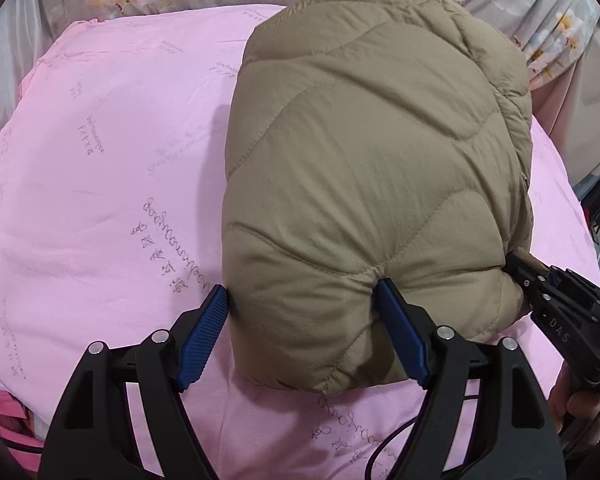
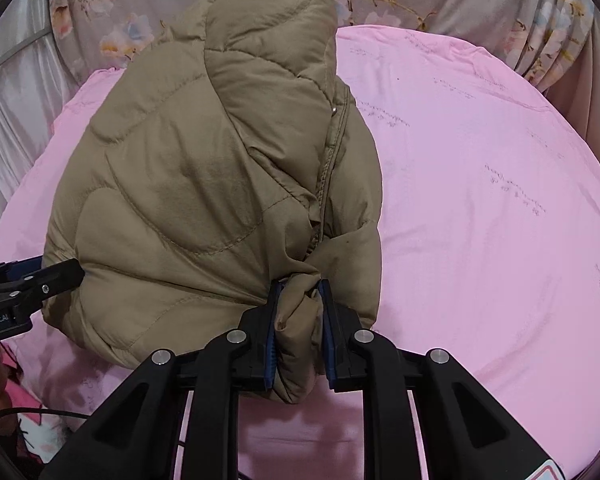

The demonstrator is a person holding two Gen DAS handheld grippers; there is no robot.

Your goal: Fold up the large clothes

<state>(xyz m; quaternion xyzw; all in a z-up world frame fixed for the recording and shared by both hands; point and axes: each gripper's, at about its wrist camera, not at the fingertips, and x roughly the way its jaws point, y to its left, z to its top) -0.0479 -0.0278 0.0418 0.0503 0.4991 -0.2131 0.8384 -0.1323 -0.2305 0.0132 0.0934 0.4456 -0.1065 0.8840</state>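
A: Left-wrist view: why do we hold the puffy tan quilted down jacket [image 1: 372, 168] like this?

B: So the near hem stays gathered. Our right gripper [image 2: 298, 336] is pinching a bunched fold of it, while our left gripper [image 1: 300, 332] stands spread, its blue pads [image 1: 204, 336] astride the near corner, gripping nothing.

A: And its condition?

B: We judge it already folded into a thick, rounded bundle, lying mid-way across the pink printed quilt [image 1: 100, 200], zipper edge to the right.
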